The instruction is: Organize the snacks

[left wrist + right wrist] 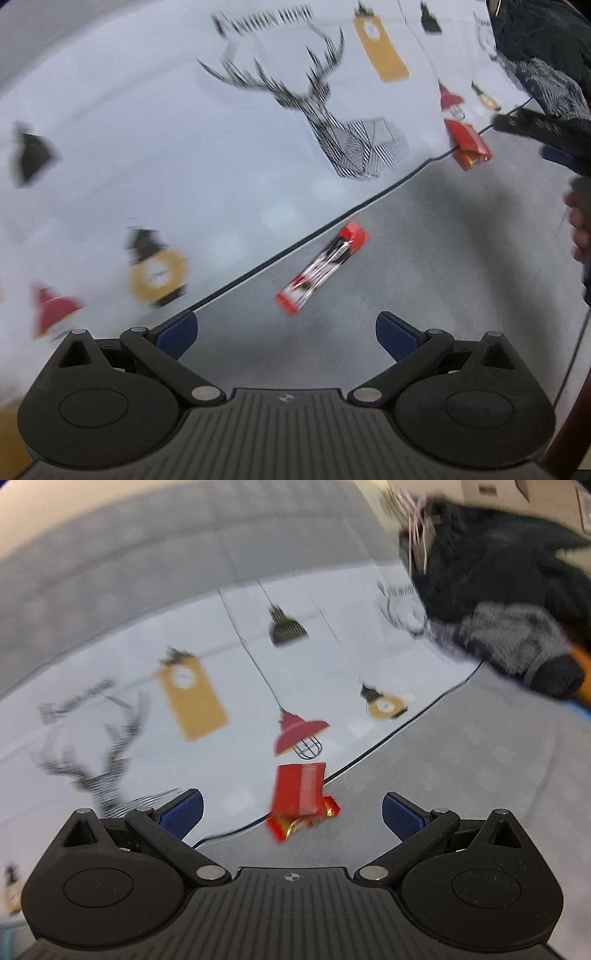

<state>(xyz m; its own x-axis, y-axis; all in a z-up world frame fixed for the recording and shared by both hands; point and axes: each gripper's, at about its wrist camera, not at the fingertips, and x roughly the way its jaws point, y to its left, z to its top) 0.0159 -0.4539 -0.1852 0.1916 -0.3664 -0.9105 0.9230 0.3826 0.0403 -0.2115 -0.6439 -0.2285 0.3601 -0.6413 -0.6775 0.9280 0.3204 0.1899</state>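
A long red, white and black snack bar (322, 267) lies on the grey surface, just ahead of my open, empty left gripper (286, 334). A red snack packet (466, 139) lies across the black-trimmed edge of the white printed cloth (147, 166), with a red and gold wrapper under it. In the right wrist view the same red packet (299, 790) and the gold-red wrapper (295, 825) sit just ahead, between the fingers of my open, empty right gripper (291, 814). The right gripper also shows at the right edge of the left wrist view (554, 147).
The white cloth (110, 657) bears printed deer, lamps and yellow tags. A dark fuzzy garment (498, 590) lies at the upper right on the cloth; it also shows in the left wrist view (546, 55). The grey surface (443, 277) spreads below the cloth's edge.
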